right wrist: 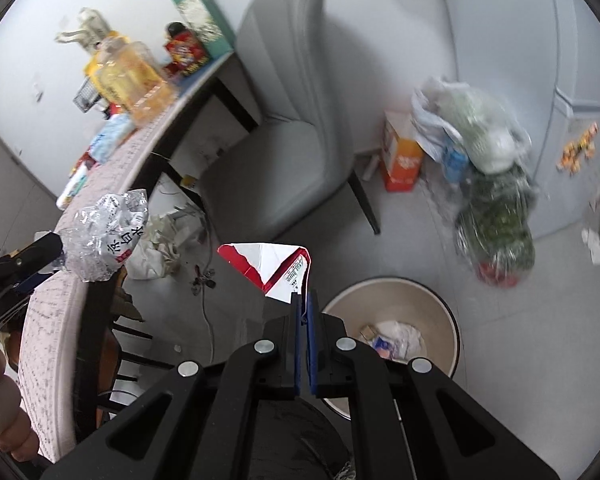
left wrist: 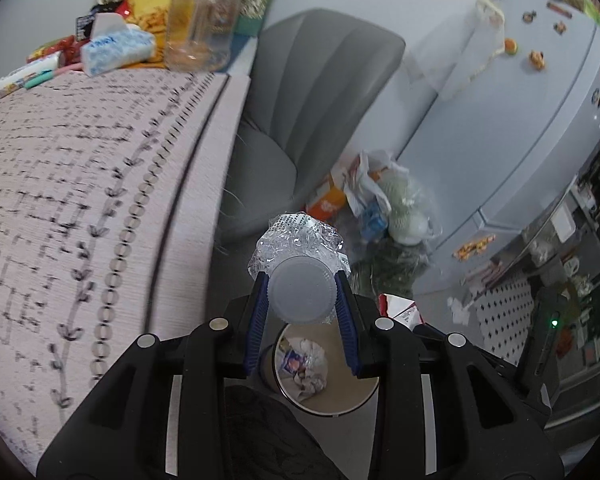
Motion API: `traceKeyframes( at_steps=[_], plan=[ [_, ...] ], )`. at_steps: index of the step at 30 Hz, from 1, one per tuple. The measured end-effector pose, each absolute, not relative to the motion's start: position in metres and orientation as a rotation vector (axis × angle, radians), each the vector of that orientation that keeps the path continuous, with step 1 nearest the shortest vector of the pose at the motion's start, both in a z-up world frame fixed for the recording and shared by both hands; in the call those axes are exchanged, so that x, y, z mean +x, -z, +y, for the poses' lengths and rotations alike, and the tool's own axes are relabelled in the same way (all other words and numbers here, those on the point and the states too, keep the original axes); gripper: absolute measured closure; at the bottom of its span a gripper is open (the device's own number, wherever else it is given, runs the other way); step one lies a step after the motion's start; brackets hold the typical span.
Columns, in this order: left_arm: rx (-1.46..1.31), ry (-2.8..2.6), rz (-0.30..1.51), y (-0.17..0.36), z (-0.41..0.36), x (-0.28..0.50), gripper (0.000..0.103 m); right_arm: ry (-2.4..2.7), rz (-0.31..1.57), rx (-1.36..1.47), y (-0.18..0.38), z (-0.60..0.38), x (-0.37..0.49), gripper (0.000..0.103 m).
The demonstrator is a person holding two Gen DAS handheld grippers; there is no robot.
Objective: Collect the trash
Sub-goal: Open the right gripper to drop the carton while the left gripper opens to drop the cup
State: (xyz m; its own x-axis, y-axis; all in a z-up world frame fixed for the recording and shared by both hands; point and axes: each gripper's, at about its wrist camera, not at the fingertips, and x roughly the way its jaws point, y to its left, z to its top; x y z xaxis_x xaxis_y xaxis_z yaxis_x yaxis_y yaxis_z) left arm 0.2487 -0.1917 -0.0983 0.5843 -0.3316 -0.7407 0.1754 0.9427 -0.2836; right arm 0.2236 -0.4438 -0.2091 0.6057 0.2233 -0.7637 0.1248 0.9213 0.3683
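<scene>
My left gripper [left wrist: 302, 294] has its jaws closed on the capped end of a crushed plastic bottle [left wrist: 298, 246], held at frame centre above the trash bin [left wrist: 364, 394] at the bottom of the left wrist view. My right gripper [right wrist: 304, 300] has its jaws pinched nearly together on a torn red-and-white carton [right wrist: 274, 266], just left of the bin in the lower middle. The bench [left wrist: 80, 184] fills the left.

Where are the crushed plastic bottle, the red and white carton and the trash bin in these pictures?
crushed plastic bottle [left wrist: 302, 294]: left wrist view, on its cap end between the fingers.
red and white carton [right wrist: 272, 266]: right wrist view, on its white middle panel.
trash bin [right wrist: 448, 312]: right wrist view, on its bare inner wall.
</scene>
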Motion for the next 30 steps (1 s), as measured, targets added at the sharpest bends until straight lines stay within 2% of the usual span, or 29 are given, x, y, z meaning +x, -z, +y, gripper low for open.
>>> traceKeyframes(
  at_steps=[10,11,12,14,15,25,26,27,29,30],
  plan=[
    [-0.12,0.331,0.973,0.124,-0.234,0.262,0.071,-0.042,1.006,0.493,0.269,-0.48,0.231,0.095],
    [-0.113,0.335,0.978,0.125,-0.238,0.263,0.071,-0.033,1.025,0.504,0.276,-0.484,0.232,0.092],
    [-0.102,0.342,0.984,0.127,-0.244,0.263,0.07,-0.026,1.031,0.515,0.28,-0.488,0.232,0.086],
    [-0.089,0.347,0.993,0.131,-0.251,0.264,0.071,-0.012,1.021,0.528,0.285,-0.495,0.23,0.046],
    [-0.084,0.351,1.003,0.134,-0.255,0.265,0.07,-0.005,1.013,0.525,0.286,-0.498,0.227,0.043],
    [-0.052,0.419,1.088,0.162,-0.297,0.268,0.07,0.061,0.976,0.562,0.267,-0.54,0.201,0.041],
    [-0.063,0.433,1.097,0.164,-0.3,0.268,0.067,0.064,0.971,0.566,0.264,-0.543,0.197,0.039],
    [-0.073,0.45,1.105,0.165,-0.303,0.269,0.049,0.064,0.967,0.568,0.261,-0.545,0.195,0.039],
    [-0.073,0.467,1.101,0.164,-0.308,0.266,0.027,0.062,0.958,0.567,0.256,-0.546,0.195,0.038],
    [-0.068,0.471,1.087,0.162,-0.309,0.264,0.022,0.061,0.954,0.568,0.254,-0.546,0.195,0.038]
  ],
)
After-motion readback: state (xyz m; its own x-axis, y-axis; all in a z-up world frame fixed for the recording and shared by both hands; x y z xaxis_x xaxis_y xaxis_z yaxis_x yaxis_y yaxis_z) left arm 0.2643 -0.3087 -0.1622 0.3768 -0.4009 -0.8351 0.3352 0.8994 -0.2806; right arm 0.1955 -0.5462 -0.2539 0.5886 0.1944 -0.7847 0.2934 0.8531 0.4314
